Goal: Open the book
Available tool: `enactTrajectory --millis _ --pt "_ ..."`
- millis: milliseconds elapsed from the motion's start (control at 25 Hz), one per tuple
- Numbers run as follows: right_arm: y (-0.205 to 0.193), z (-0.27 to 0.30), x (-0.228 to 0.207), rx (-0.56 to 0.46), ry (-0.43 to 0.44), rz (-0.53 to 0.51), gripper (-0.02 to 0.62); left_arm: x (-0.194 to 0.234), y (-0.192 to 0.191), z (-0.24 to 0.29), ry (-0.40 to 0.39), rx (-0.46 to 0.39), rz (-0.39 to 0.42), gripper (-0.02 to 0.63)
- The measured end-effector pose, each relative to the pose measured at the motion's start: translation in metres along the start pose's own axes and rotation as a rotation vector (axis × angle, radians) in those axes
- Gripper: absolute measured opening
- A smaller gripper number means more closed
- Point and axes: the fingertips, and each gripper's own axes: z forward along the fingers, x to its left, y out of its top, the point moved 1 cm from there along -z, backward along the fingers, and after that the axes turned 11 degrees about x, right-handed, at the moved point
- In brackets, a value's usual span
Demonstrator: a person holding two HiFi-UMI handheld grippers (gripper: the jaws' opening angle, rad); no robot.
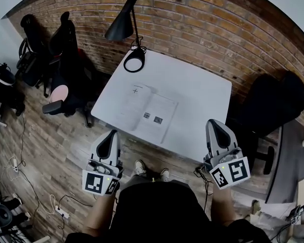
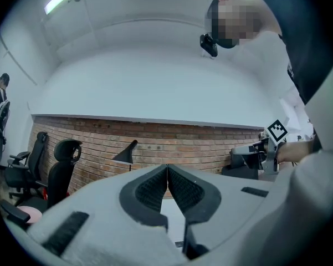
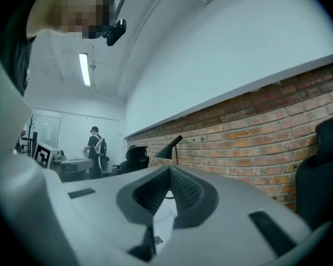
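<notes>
The book [image 1: 146,113] lies open and flat on the white table [image 1: 197,90], its pale pages showing two small dark pictures on the right-hand page. My left gripper [image 1: 113,133] hangs off the table's near-left side, above the floor, shut with nothing in it. Off the near-right corner my right gripper [image 1: 213,121] is also shut and empty. Neither touches the book. In the left gripper view the left gripper [image 2: 167,168] has its pads meeting at the tips. The right gripper view shows the right gripper [image 3: 169,169] the same way, pointing level at the brick wall.
A black desk lamp [image 1: 124,22] stands at the table's far-left corner on its round base [image 1: 134,61]. Black office chairs [image 1: 66,59] crowd the left, and another black chair [image 1: 273,105] sits at the right. Cables [image 1: 35,196] trail over the wood floor. A person [image 3: 95,148] stands far off.
</notes>
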Motion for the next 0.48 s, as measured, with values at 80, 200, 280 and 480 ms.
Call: enactTrajectory --millis 80,200,280,480 --pt "-0.001 -0.001 0.004 -0.002 -0.017 -0.046 0.014 0.002 0.001 -0.004 0.01 0.0 0.01 0.025" --pt "-0.009 0.003 0.007 0.01 -0.02 -0.068 0.014 0.003 0.002 -0.01 0.023 0.0 0.025 0.025" --pt "-0.01 0.006 0.008 0.008 -0.018 -0.059 0.014 0.005 0.003 -0.012 0.032 -0.003 0.032 0.025" --pt "-0.008 0.011 0.015 0.004 0.0 -0.105 0.014 0.008 0.007 -0.016 0.043 -0.012 0.042 0.025"
